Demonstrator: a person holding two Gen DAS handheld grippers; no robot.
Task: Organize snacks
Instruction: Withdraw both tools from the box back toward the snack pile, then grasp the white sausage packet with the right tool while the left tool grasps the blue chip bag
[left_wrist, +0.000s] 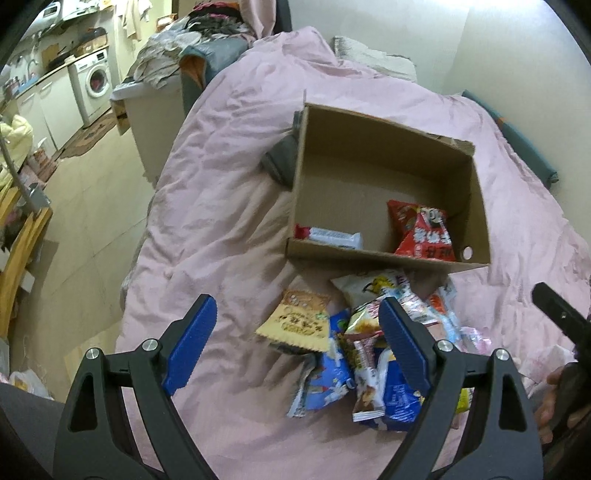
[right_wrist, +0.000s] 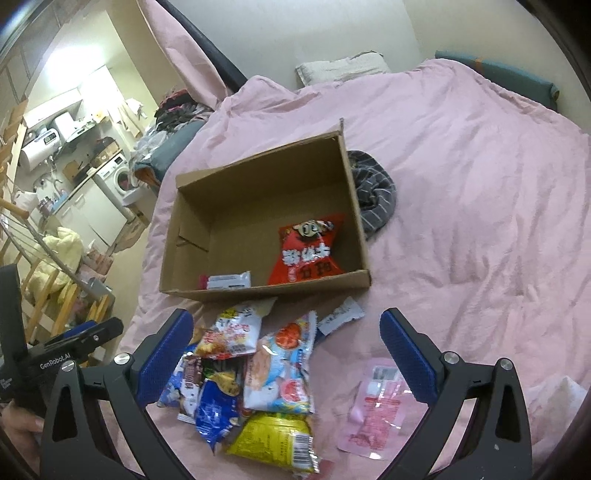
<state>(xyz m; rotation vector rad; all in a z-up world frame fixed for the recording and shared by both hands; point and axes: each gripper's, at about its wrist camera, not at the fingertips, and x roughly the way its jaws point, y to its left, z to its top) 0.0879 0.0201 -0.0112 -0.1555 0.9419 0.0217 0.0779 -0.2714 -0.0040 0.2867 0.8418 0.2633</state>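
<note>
Both grippers' fingers wide apart – left gripper (left_wrist: 297, 345), right gripper (right_wrist: 297, 360) – above snack pile (right_wrist: 255, 373).

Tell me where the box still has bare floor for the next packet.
Inside the box, the far half is bare, as is the gap between the white bar at the near wall and the red bag in the right corner. Crowded: the pile on the bedspread before the box.

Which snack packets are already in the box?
Two: the red packet near the cardboard box's right wall and the small white bar against its front wall. The rest lie outside on the bedspread.
</note>
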